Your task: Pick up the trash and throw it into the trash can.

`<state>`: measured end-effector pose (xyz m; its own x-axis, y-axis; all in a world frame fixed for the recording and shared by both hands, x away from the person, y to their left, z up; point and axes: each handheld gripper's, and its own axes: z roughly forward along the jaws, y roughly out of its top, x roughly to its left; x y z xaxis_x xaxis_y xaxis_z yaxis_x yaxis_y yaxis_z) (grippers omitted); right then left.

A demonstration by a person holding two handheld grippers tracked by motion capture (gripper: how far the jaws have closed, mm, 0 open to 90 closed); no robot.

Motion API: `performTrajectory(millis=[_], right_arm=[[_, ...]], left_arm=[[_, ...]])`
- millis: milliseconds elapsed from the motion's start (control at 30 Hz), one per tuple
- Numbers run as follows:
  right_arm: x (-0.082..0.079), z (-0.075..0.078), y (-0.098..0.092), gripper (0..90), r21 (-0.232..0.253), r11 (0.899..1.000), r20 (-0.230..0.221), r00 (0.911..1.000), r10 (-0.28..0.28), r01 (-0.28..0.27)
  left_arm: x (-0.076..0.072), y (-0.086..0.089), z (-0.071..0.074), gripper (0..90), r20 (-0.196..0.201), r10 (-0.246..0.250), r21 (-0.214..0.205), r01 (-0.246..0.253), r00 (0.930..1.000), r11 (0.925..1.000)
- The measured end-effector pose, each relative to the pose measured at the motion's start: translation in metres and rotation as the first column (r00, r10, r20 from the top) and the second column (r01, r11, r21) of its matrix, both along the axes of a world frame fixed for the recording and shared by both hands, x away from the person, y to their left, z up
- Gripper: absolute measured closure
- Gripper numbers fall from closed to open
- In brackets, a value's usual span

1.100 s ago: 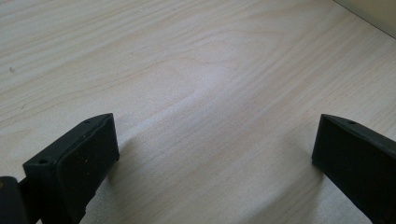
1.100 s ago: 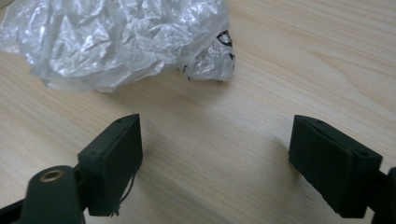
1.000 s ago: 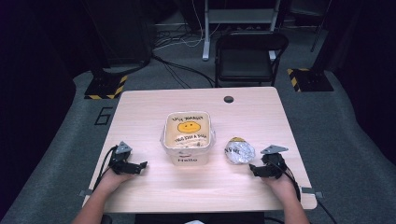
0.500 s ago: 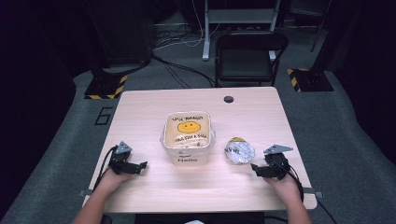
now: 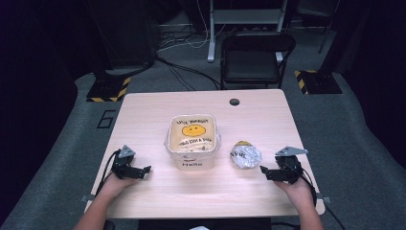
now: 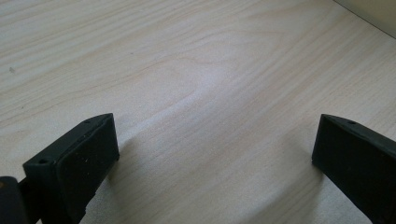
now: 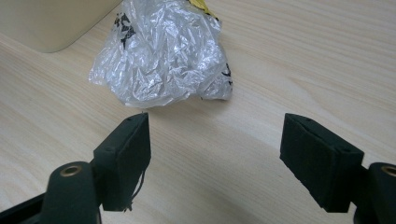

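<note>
On the pale wood table [image 5: 143,115], high view: a square cream tub [image 5: 192,142] sits near the middle, lid printed w/ a yellow smiley and black lettering, "Hello" on its near wall. Just right of it, apart from the tub, lies a crumpled clear plastic bag [image 5: 245,155] w/ black print and a bit of yellow at its far edge. Small dark round spot [image 5: 234,101] near the far edge of the tabletop. Left gripper [image 5: 142,170] rests on the table at the near left, held by the person's left hand [image 5: 112,182], jaws pointing right toward the tub but well short of it. Right gripper [image 5: 264,171] rests at the near right in the right hand [image 5: 298,188], jaws pointing left, close to the bag but not touching. Black folding chair [image 5: 253,60] stands beyond the table on grey carpet.

Left gripper view: both black jaws spread wide over bare wood grain, nothing btwn them. Pale corner of the tub [image 6: 373,14] shows at top right.

Right gripper view: jaws spread wide, nothing gripped. Bag [image 7: 163,51] lies just ahead of the jaw tips, nearer the left jaw, sitting on the table. Tub wall [image 7: 51,21] at top left, beside the bag.
</note>
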<state>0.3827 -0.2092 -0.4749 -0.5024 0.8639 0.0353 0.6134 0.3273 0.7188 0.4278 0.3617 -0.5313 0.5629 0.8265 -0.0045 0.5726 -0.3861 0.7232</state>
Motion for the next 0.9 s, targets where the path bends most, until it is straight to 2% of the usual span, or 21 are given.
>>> performTrajectory(millis=[200,367,600,700,900], right_arm=[[0.001,0.010,-0.004,22.9,0.004,1.000,0.004,0.9999,-0.011,0.011],[0.001,0.018,-0.002,22.8,0.029,0.999,0.016,0.9997,-0.018,0.018],[0.004,0.027,0.006,21.5,0.031,1.000,0.020,0.9998,0.002,-0.003],[0.007,0.032,0.010,20.9,0.052,0.999,0.024,0.9997,0.008,-0.009],[0.012,0.032,0.017,19.6,0.038,0.999,0.025,0.9993,0.026,-0.027]], left_arm=[[0.000,0.000,0.000,0.3,0.000,-0.001,0.001,0.001,1.0000,1.0000],[0.000,0.000,0.000,0.3,-0.002,-0.001,0.002,0.001,1.0000,1.0000],[0.000,0.000,0.000,0.3,-0.003,-0.001,0.005,0.001,1.0000,1.0000],[0.000,0.000,0.000,0.3,0.000,-0.001,0.001,0.001,1.0000,1.0000],[0.000,0.000,0.000,0.3,0.000,-0.001,0.001,0.001,1.0000,1.0000]])
